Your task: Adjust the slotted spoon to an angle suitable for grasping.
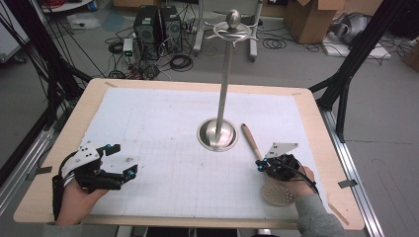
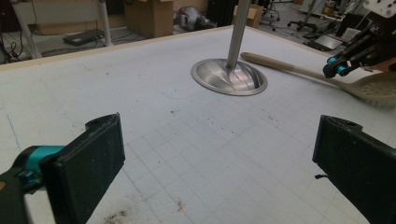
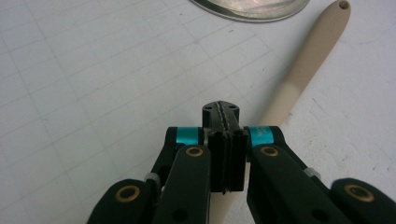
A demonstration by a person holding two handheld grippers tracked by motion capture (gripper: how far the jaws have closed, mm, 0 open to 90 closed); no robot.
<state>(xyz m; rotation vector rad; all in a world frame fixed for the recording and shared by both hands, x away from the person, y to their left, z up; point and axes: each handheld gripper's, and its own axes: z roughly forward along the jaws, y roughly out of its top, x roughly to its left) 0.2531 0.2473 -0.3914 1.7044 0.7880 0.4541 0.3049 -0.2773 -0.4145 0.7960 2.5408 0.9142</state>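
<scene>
Resting near the table's [image 1: 59, 133] left front corner in the high view, the left gripper [image 1: 118, 161] is held by a hand [image 1: 79, 197] with its fingers wide apart over bare white mat [image 1: 163, 123]; the left gripper view confirms this, its two black fingers [image 2: 88, 163] standing far apart at either side with only gridded mat between them, and it alone shows small dark specks and a reddish mark on the mat near the bottom edge.

At the right front, the right gripper [image 1: 260, 164] sits over a beige slotted spoon [image 1: 253, 142]; from above, the spoon's handle runs from beside the stand's base [image 1: 217, 133] back toward the person, and its round perforated head [image 1: 277, 192] lies partly under the right hand [image 1: 296, 180]; the right gripper view shows what the high view cannot, namely that the fingers [image 3: 226, 140] are pressed together with nothing between them, poised just above the handle [image 3: 308, 60], which passes beneath them; whether they touch it I cannot tell; that view also shows the hole at the handle's tip.

A tall metal stand [image 1: 227, 74] rises from the mat's middle; its hooked top appears in the high view, while the left gripper view gives its dished base [image 2: 229, 77] and the spoon [image 2: 299, 70] lying just beside it, with the right gripper [image 2: 336, 70] above the spoon's neck.
</scene>
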